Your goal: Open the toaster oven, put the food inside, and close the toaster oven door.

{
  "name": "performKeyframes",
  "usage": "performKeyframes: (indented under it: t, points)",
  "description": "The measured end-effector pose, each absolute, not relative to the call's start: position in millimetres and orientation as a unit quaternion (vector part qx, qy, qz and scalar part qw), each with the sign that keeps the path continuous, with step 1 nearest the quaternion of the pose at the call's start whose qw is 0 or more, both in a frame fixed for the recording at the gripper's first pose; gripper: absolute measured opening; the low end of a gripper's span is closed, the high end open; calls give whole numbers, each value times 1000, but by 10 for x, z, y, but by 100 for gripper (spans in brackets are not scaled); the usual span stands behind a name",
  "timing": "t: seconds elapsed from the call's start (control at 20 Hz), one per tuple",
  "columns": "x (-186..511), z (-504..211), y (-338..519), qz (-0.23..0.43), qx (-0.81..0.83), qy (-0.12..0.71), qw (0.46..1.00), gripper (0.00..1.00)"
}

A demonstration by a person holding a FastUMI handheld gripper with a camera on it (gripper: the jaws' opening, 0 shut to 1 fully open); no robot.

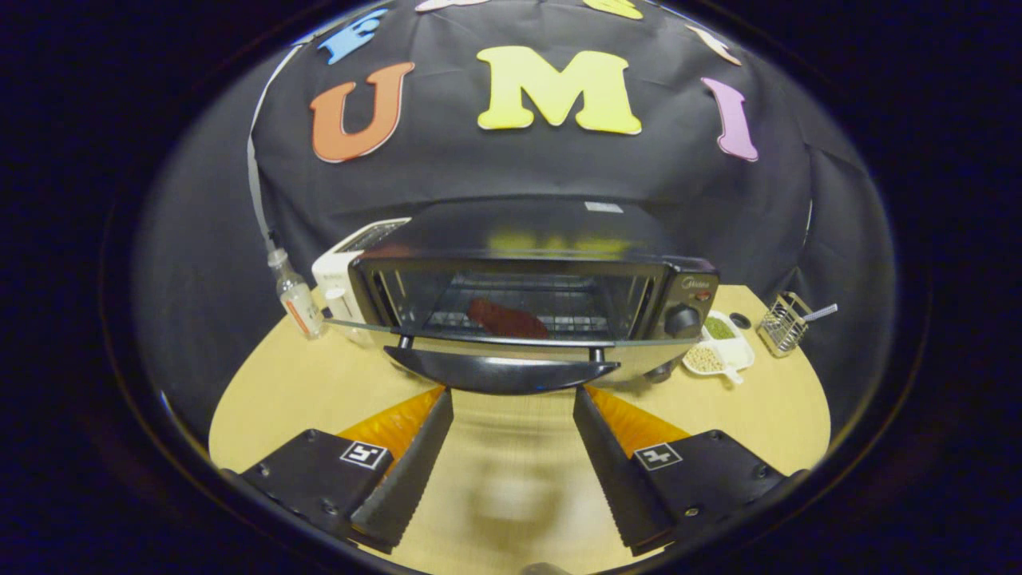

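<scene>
Tongs (511,415) gape wide, gripping nothing, fingers just short of the oven (531,299) door's handle (503,374). Beyond them the door hangs open, food (506,319) on the rack inside. Off right, a dish (738,357) holds beans beside a wire basket (782,323); left, a bottle (295,297). All stand on a wooden table (303,383).

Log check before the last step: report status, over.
Gripper open, empty, just short of door handle. Toaster oven door down, food on rack. Path clear.
</scene>
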State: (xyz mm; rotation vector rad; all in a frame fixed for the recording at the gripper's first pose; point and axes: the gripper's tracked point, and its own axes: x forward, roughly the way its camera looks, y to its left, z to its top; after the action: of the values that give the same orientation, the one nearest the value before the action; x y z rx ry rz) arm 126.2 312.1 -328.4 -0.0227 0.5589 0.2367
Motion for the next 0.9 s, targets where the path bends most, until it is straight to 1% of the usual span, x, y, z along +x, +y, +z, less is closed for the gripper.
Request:
performKeyframes:
  t: [0.3,0.45,0.6,0.9]
  points:
    - [1210,-3095,2959,106,-22,265,958,97]
    - [1087,-2843,2819,103,-18,250,963,97]
    - [957,-2288,2489,93,-21,216,972,97]
    - [568,-986,1571,60,-21,113,992,97]
